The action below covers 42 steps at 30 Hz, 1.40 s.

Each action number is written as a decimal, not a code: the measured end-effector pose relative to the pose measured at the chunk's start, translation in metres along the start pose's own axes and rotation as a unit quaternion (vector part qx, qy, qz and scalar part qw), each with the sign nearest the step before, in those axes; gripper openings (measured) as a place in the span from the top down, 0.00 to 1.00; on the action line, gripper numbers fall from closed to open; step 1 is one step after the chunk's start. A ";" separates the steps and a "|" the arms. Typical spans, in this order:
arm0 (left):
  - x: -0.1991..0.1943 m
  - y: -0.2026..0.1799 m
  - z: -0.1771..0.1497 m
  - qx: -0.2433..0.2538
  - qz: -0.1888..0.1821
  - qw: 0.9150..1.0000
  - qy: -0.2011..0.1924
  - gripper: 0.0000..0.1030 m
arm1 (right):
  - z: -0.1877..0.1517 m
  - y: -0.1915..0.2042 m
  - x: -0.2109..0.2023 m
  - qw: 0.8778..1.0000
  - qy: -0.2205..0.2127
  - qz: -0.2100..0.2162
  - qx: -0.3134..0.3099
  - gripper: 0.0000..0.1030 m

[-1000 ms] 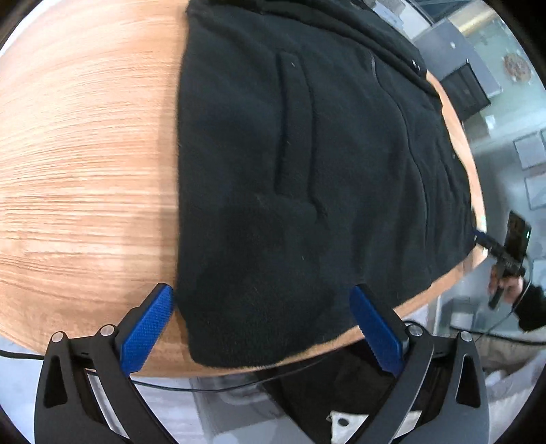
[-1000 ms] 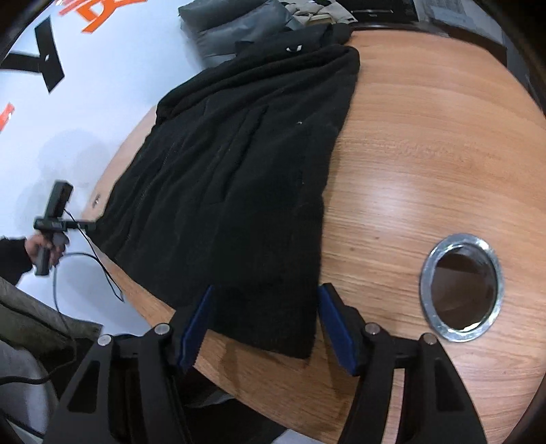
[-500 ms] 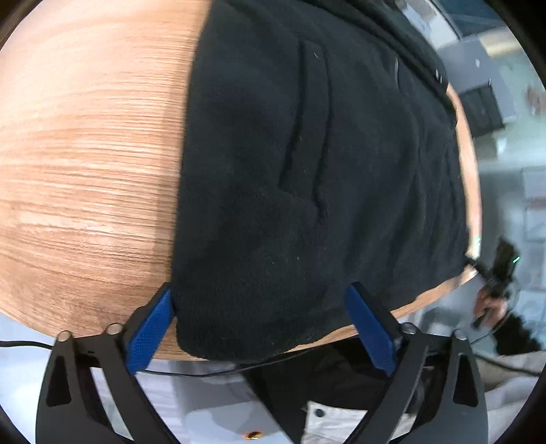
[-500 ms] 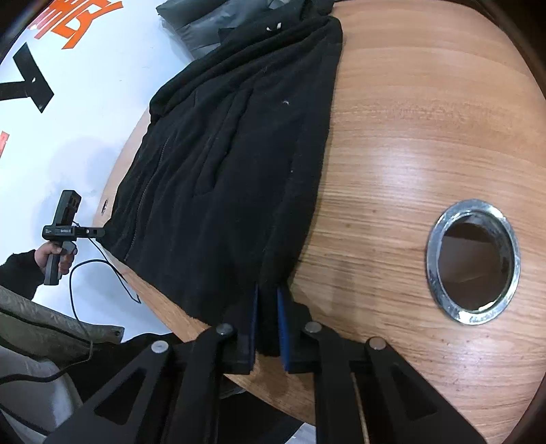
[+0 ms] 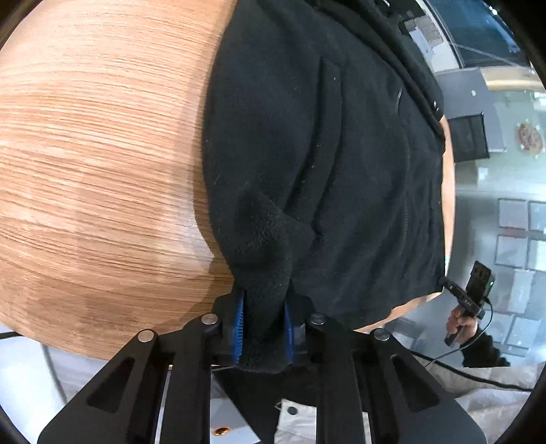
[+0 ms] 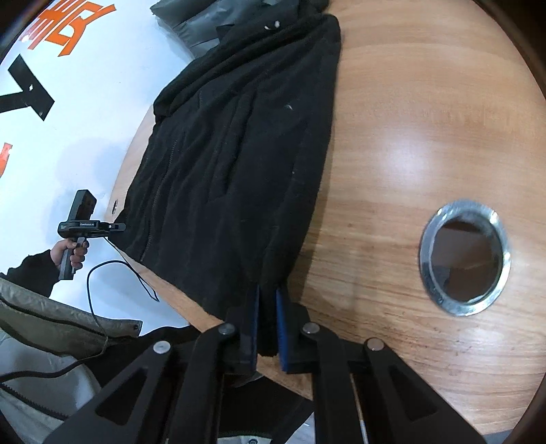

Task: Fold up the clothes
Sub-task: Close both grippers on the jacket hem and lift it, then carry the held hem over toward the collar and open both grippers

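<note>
A black fleece jacket (image 5: 324, 164) lies flat on a round wooden table (image 5: 102, 170), its hem at the near edge. My left gripper (image 5: 263, 324) is shut on a bunched hem corner, with blue pads on either side of the fabric. In the right wrist view the same jacket (image 6: 232, 164) stretches away from me, and my right gripper (image 6: 267, 324) is shut on its other hem corner at the table edge (image 6: 392, 136). Each gripper shows far off in the other's view, as the right one (image 5: 471, 293) and the left one (image 6: 82, 225).
A round metal-rimmed cable hole (image 6: 465, 256) sits in the table right of my right gripper. Grey folded clothes (image 6: 198, 20) lie at the far table edge. A cable (image 6: 102, 273) hangs from the left gripper. Bare wood lies left of the jacket in the left wrist view.
Both grippers went from open to shut on the jacket's hem corners, the right one first, then the left. The fabric at the left corner has bunched up.
</note>
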<state>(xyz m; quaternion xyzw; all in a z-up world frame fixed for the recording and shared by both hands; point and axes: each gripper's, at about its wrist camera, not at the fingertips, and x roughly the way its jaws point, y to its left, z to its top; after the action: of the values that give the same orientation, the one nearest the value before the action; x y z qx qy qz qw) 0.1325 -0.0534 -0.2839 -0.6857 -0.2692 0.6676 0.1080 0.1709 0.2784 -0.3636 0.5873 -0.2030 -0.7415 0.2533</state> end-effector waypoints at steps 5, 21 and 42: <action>-0.029 -0.013 -0.005 -0.011 -0.048 0.998 -0.025 0.86 | 0.007 0.029 -0.033 0.999 -0.019 0.013 -0.026 0.92; -0.176 0.032 0.059 0.008 -0.140 0.980 -0.142 0.87 | 0.093 0.144 -0.147 0.972 -0.140 -0.003 -0.186 0.93; -0.209 -0.010 0.306 0.087 -0.148 0.962 -0.212 0.87 | 0.311 0.121 -0.104 0.944 -0.263 -0.123 -0.155 0.92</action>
<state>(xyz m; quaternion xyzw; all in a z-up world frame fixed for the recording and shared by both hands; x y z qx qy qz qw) -0.1599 -0.2168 -0.1259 -0.4684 -0.3256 0.7952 0.2055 -0.0965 0.2479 -0.1401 0.3456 -0.0709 -0.9171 0.1854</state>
